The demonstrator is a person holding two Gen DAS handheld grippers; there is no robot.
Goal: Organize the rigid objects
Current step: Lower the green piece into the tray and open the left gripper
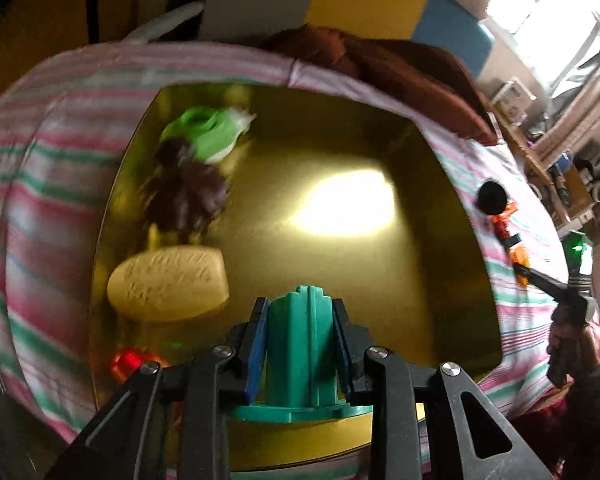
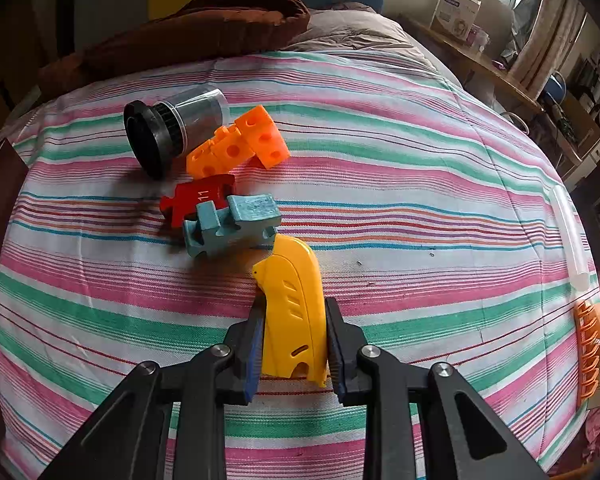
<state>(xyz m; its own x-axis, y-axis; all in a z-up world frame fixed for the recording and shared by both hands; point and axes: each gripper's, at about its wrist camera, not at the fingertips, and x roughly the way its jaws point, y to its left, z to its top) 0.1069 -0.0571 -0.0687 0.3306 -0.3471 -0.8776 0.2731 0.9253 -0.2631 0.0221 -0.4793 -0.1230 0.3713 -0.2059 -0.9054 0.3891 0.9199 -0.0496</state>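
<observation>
Your left gripper (image 1: 300,344) pinches a teal ribbed plastic piece with a flat flange (image 1: 300,356) above the shiny gold tray (image 1: 440,280). In that tray lie a pale yellow oval embossed block (image 1: 168,282), a blurred dark maroon object (image 1: 188,194), a bright green toy (image 1: 208,132) and a small red item (image 1: 128,362). Your right gripper (image 2: 294,340) clamps a yellow curved plastic shell with slots (image 2: 294,312) over the striped pink-green bedsheet (image 2: 420,208). Beyond it lie a blue wooden notched block (image 2: 232,222), a red puzzle-shaped piece marked 11 (image 2: 198,198), orange perforated linked cubes (image 2: 240,144) and a black-based clear cylinder (image 2: 172,128).
</observation>
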